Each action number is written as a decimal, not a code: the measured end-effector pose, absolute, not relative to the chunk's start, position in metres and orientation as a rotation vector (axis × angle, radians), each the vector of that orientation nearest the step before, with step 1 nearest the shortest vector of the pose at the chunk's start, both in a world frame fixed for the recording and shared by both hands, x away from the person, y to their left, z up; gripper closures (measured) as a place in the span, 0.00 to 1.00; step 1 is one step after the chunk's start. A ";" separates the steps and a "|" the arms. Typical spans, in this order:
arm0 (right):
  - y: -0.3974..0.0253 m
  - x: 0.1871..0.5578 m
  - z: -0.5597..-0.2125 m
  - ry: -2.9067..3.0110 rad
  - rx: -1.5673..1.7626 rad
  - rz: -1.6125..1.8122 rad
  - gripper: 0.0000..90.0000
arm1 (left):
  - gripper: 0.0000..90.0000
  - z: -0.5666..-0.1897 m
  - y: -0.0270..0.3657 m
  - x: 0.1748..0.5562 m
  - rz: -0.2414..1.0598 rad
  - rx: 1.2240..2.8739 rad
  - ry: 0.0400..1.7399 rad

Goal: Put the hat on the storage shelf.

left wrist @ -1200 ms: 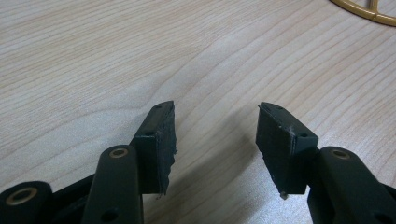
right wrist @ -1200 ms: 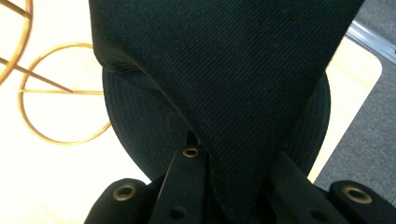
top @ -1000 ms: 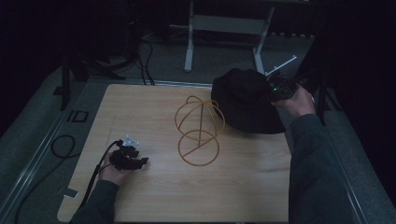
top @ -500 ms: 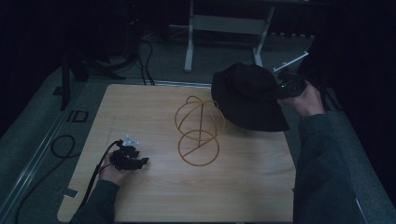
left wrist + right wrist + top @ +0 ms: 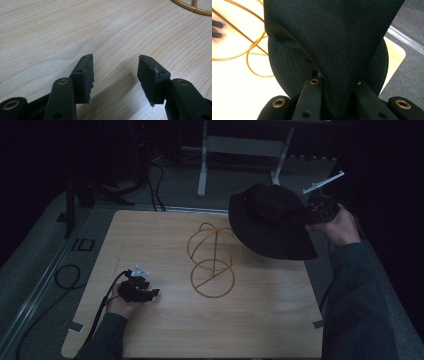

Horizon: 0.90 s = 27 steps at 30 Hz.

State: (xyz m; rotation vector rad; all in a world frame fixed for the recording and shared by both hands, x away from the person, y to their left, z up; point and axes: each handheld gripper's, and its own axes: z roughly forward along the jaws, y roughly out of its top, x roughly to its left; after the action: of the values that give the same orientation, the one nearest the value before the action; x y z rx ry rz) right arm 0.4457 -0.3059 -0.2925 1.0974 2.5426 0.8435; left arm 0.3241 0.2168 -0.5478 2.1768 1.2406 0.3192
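Your right tongs [image 5: 316, 211] clamp the black hat [image 5: 270, 220] by its brim, lifted at 2 o'clock of the wire stand [image 5: 212, 257]. Grab done; placing it on the stand is left. Left tongs [image 5: 115, 75] gape wide, empty, resting on the worktop [image 5: 165, 325].

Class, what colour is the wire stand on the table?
Golden yellow: the wire stand shows best in the high view.

Both grippers are black, with brass-ringed screw holes along their jaws. The left gripper [image 5: 137, 287] trails a black cable and carries a pale plate. Dark grey knitted sleeves.
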 end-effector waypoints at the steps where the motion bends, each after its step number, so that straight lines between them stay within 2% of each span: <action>1: -0.306 0.446 -0.292 2.543 1.097 0.844 0.98 | 0.53 -0.548 0.217 0.324 0.319 2.177 1.240; 27: -0.307 0.425 -0.259 2.549 0.992 0.974 0.98 | 0.53 -0.548 0.217 0.324 0.315 2.175 1.239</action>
State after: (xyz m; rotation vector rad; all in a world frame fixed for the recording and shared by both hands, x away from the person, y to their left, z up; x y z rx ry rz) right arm 0.4254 -0.3067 -0.2587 0.9922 2.5493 0.9744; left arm 0.3237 0.2172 -0.5478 2.1755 1.2387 0.3145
